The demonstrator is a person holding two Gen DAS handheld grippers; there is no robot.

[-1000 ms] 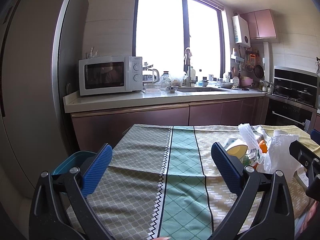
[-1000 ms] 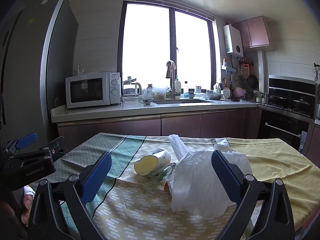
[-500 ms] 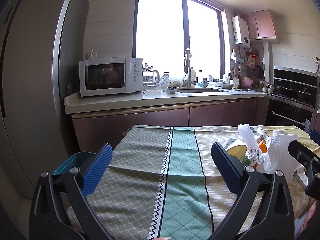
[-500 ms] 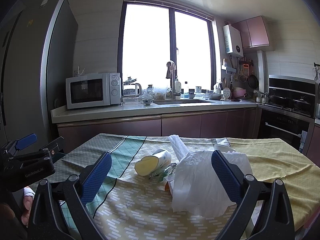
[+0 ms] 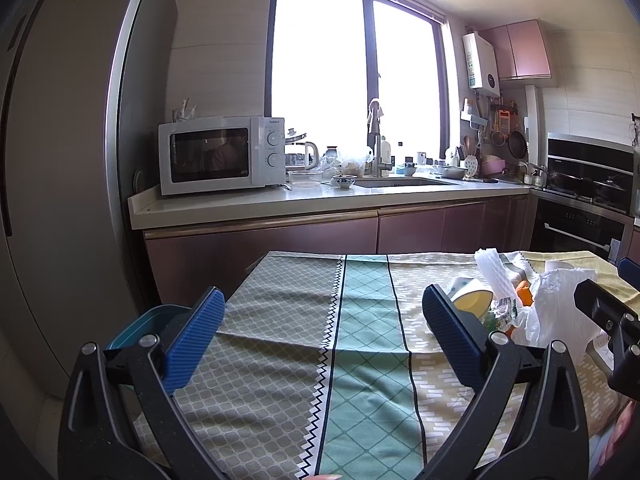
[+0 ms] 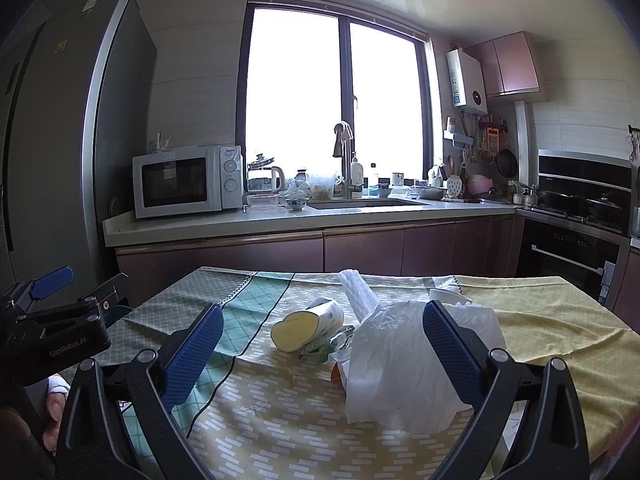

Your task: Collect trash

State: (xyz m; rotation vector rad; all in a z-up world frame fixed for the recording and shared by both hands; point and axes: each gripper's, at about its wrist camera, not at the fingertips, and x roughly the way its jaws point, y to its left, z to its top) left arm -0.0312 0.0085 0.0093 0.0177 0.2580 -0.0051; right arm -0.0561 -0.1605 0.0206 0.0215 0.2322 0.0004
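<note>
Dead centre between the spread right hand-held gripper (image 6: pixel 323 354) sits the trash pile (image 6: pixel 384 356); left hand-held gripper (image 5: pixel 323 340), also spread, sees it far right

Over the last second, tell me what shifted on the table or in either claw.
Nothing visibly changed. The left claw and right claw hang open and empty above the tablecloth, and the white plastic bag, tipped paper cup and foam net lie where they were.
</note>
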